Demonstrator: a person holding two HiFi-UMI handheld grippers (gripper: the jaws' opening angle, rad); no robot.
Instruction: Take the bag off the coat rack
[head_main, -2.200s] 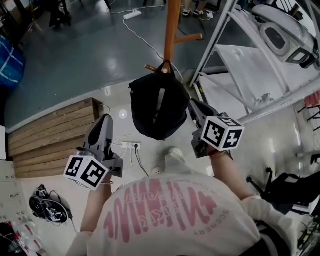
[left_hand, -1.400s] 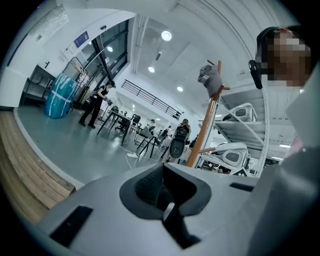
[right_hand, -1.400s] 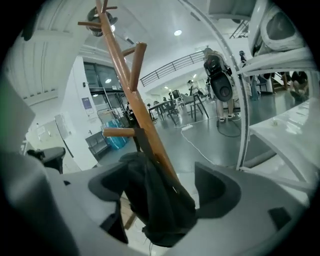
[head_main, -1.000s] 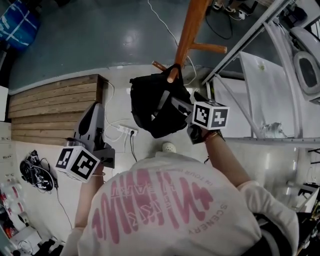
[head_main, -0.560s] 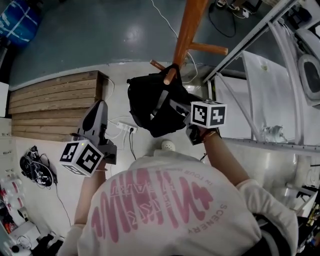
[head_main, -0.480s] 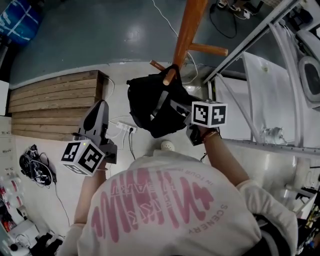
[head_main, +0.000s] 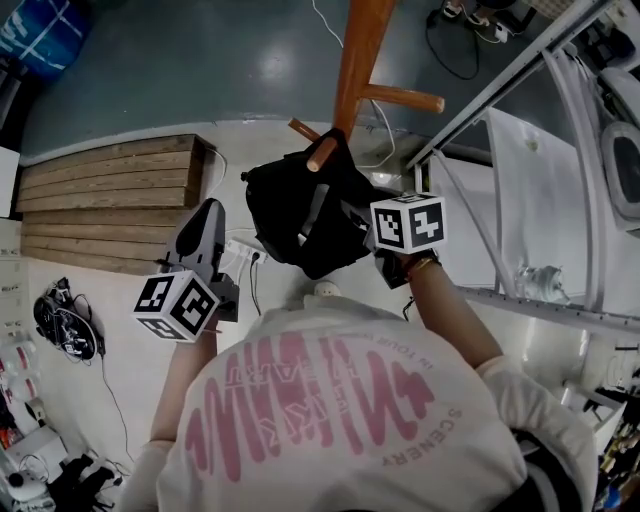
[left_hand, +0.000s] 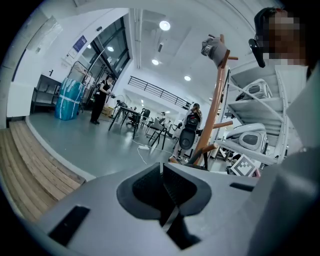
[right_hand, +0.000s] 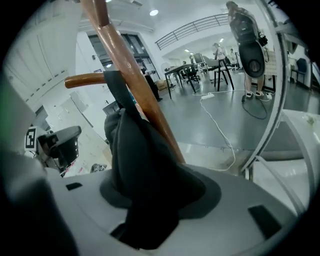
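A black bag (head_main: 290, 215) hangs by its top loop from a peg (head_main: 322, 152) of the wooden coat rack (head_main: 355, 60). My right gripper (head_main: 352, 215) reaches into the bag's right side. Its jaws are closing, and dark bag fabric (right_hand: 145, 165) fills the gap between them and hides the pads. The rack's pole (right_hand: 135, 75) rises just behind. My left gripper (head_main: 205, 222) hangs to the left of the bag, apart from it, with its jaws shut (left_hand: 161, 167) and nothing in them. From there the bag (left_hand: 187, 137) shows small, on the rack (left_hand: 212, 115).
A wooden plank platform (head_main: 100, 210) lies at the left. A metal shelving frame (head_main: 480, 110) stands close on the right of the rack. A power strip (head_main: 238, 250) with cables lies on the floor under the bag. A person (left_hand: 100, 100) stands far off.
My right gripper has gone from beside the bag into its right side and stayed there. The left gripper has drifted slightly up and right. The bag still hangs on the peg.
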